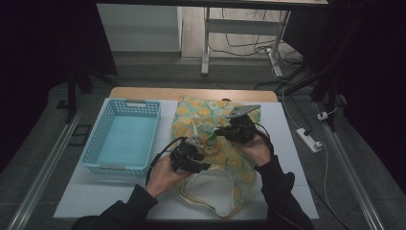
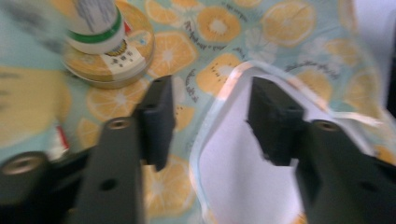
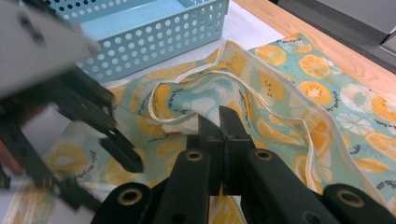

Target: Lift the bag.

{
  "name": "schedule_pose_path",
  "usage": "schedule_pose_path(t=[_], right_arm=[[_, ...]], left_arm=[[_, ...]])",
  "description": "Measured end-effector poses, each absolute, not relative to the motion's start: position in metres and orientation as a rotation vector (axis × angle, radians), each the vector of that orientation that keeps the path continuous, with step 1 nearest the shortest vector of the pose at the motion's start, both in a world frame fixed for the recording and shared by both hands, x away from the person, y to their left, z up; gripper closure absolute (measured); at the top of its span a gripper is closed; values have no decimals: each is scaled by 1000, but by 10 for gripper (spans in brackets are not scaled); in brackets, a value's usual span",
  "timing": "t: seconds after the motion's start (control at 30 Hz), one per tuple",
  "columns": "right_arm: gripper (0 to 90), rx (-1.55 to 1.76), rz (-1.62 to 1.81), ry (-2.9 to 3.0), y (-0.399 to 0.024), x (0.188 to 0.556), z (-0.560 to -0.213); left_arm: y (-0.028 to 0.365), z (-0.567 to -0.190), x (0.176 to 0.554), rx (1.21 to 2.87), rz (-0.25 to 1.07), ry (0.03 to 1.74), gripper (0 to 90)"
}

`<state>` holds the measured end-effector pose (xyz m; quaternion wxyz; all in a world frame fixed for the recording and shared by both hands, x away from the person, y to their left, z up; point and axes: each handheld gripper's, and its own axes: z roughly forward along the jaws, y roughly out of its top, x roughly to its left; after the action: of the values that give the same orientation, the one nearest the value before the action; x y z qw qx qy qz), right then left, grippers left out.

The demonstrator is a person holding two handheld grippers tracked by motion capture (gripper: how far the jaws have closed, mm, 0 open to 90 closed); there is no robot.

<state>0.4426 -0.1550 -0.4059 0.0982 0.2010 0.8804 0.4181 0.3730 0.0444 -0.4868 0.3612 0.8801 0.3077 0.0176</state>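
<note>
A fruit-print cloth bag (image 1: pixel 201 112) lies flat on the white table, its pale handle loop (image 1: pixel 206 201) toward the front edge. A small white bottle with a green band (image 1: pixel 212 141) stands on the bag; in the left gripper view the bottle (image 2: pixel 95 23) rests on a round yellow tin (image 2: pixel 112 65). My left gripper (image 1: pixel 194 155) is just left of the bottle, and its jaws (image 2: pixel 210 98) stand open over the bag's handle with nothing between them. My right gripper (image 1: pixel 230 130) is just right of the bottle. Its jaws (image 3: pixel 219 119) are shut, low over the cloth (image 3: pixel 327 93); whether they pinch it is hidden.
A light blue perforated basket (image 1: pixel 129 102) sits on the table left of the bag, also seen in the right gripper view (image 3: pixel 154 42). Bare white tabletop (image 1: pixel 95 191) lies in front of the basket. A power strip (image 1: pixel 309 139) lies on the floor at the right.
</note>
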Motion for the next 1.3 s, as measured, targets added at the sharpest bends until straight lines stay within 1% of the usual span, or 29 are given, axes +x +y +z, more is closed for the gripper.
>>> schedule_pose_path(t=[0.07,0.17,0.23,0.3,0.33,0.37,0.4,0.43,0.47,0.53,0.6,0.83,1.1,1.3], right_arm=[[890,605,1238,2607,-155,443,-407],[890,601,1231,2614,-154,443,-410],[890,599,1228,2615,-153,443,-411],[890,600,1226,2618,-152,443,-412],[890,597,1224,2619,-151,443,-412],[890,596,1223,2620,-151,443,-412],[890,597,1223,2620,-151,443,-412],[890,598,1222,2620,-150,443,-413],[890,599,1222,2621,-150,443,-413],[890,600,1217,2624,-150,443,-414],[890,597,1217,2625,-150,443,-413],[890,583,1235,2626,-150,441,-406],[891,550,1243,2626,-147,439,-387],[891,530,1251,2613,-147,438,-371]], left_arm=[[40,-497,374,2283,78,782,405],[33,-511,374,2328,143,747,354],[29,-519,373,2374,192,723,345],[26,-526,374,2411,223,719,371],[27,-527,374,2404,204,701,421],[29,-526,374,2392,190,711,533],[29,-525,374,2396,188,725,678],[30,-524,375,2405,183,741,799],[30,-522,376,2421,194,759,886],[30,-518,377,2426,175,785,896],[32,-510,378,2395,155,806,898],[43,-473,381,2339,133,808,900],[57,-428,384,2245,105,787,900],[67,-389,390,2217,117,763,900]])
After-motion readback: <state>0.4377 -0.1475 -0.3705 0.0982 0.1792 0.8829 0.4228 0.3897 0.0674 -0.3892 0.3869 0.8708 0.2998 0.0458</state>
